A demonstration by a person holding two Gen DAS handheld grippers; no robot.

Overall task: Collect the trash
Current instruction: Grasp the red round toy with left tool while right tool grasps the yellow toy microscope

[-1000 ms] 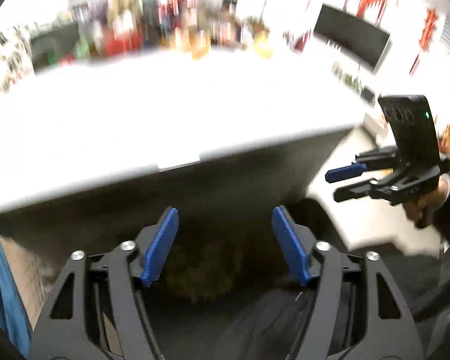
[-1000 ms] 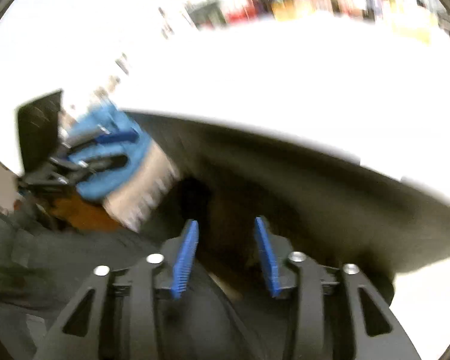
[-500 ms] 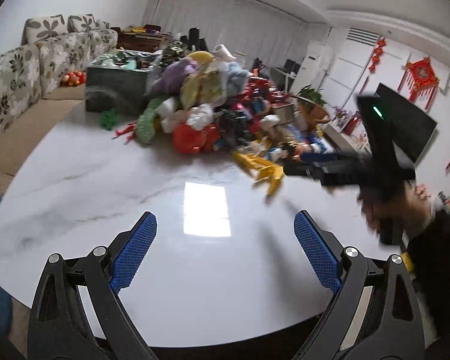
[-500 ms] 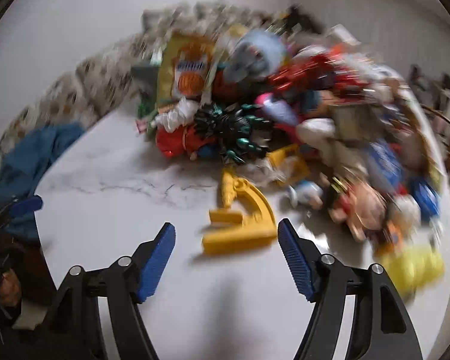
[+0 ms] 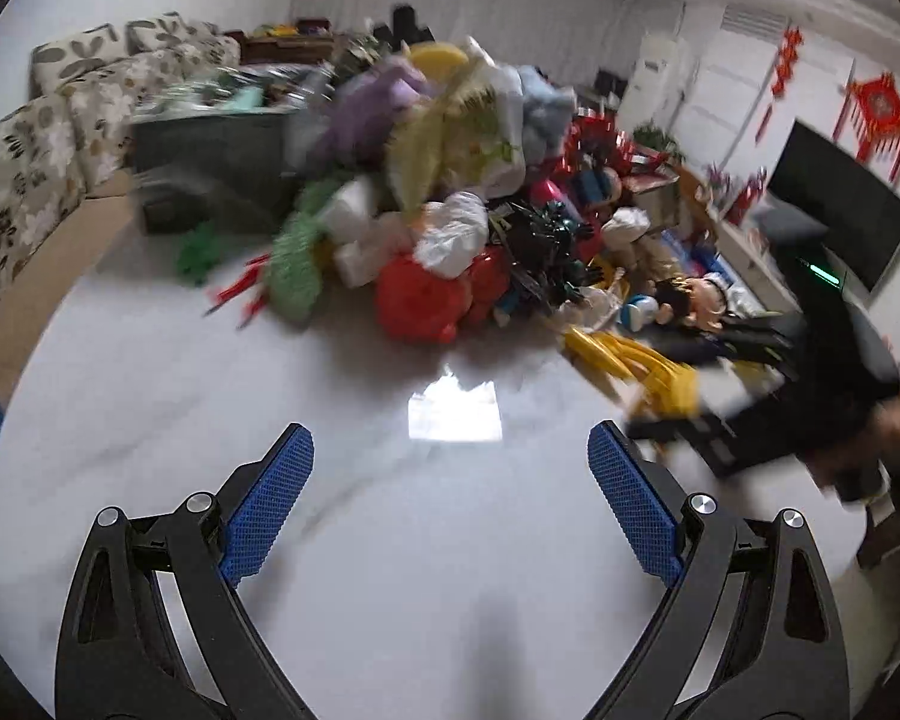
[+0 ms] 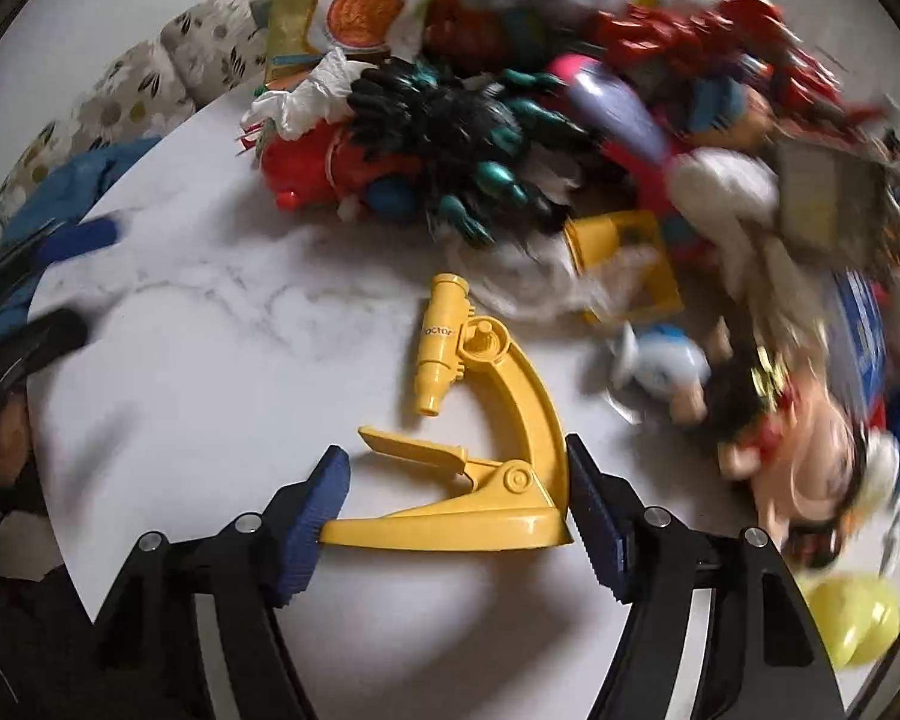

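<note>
Looks like basically nothing's been collected yet. The whole pile (image 5: 450, 228) of toys, bags and wrappers sits heaped on the white marble table (image 5: 210, 420), spreading from about 12 to 3 o'clock in the right wrist view, and no bin or bag for the trash shows anywhere.

The right gripper (image 6: 456, 516) is spread wide, its 2 blue pads flanking the base of a yellow toy microscope (image 6: 486, 420). Can't tell if the pads touch it yet, but it's not pinched.

The microscope lies flat on its side at the near edge of the pile. Its base runs roughly 9 to 3 o'clock between the pads, the arm curves up toward 12, and the tube's eyepiece end points toward 12 o'clock.

The left gripper (image 5: 450, 510) is also spread, holding nothing, over bare tabletop.
</note>
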